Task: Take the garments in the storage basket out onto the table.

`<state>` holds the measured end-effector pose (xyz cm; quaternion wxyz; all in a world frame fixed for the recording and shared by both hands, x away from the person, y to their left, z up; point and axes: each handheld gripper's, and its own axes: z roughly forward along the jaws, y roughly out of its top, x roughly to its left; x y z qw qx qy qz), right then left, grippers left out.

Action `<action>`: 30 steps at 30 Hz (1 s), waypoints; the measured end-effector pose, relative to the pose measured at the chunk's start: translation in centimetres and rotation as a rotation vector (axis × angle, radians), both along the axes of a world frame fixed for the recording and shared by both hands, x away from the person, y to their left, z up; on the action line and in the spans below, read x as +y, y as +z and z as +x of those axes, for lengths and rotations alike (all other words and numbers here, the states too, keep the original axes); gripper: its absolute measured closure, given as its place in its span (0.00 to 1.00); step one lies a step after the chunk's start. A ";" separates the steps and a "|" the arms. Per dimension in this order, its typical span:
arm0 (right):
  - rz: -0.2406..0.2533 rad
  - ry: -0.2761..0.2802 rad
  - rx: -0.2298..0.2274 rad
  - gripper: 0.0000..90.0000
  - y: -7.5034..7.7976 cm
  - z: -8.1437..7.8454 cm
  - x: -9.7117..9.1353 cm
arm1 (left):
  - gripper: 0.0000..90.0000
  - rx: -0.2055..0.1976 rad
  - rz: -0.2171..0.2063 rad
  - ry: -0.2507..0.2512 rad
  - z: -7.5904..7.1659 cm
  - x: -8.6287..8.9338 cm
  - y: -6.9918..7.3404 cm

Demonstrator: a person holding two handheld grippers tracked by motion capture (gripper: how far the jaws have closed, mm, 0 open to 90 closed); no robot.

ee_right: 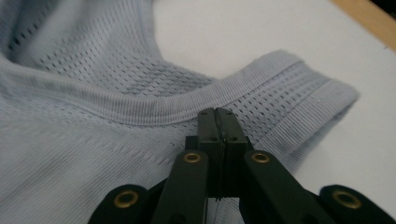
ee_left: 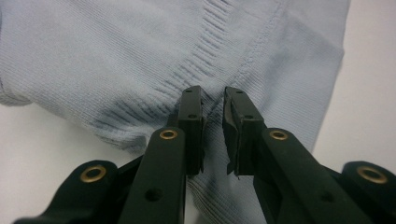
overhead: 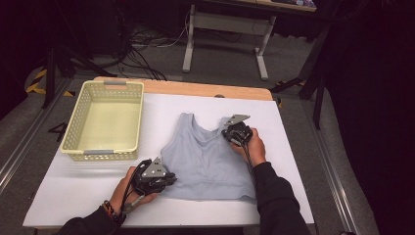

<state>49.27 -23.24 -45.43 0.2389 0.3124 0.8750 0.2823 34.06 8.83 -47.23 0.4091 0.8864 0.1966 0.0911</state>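
Grey top (overhead: 205, 159) lies flat just beside the yellow basket (overhead: 105, 120), on its right; long axis runs hem-near to straps-far, neck pointing away from the person. L gripper (overhead: 169, 178) sits at the hem corner nearest the basket, jaws a slit apart with fabric between, not clamped. R gripper (overhead: 230, 132) is at the far strap, jaws closed tight; whether it holds fabric I can't tell.
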 end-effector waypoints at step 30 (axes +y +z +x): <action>-0.045 -0.279 -0.130 0.86 1.4 2.7 -0.6 | 0.86 0.014 0.008 0.003 -0.7 -0.7 -0.1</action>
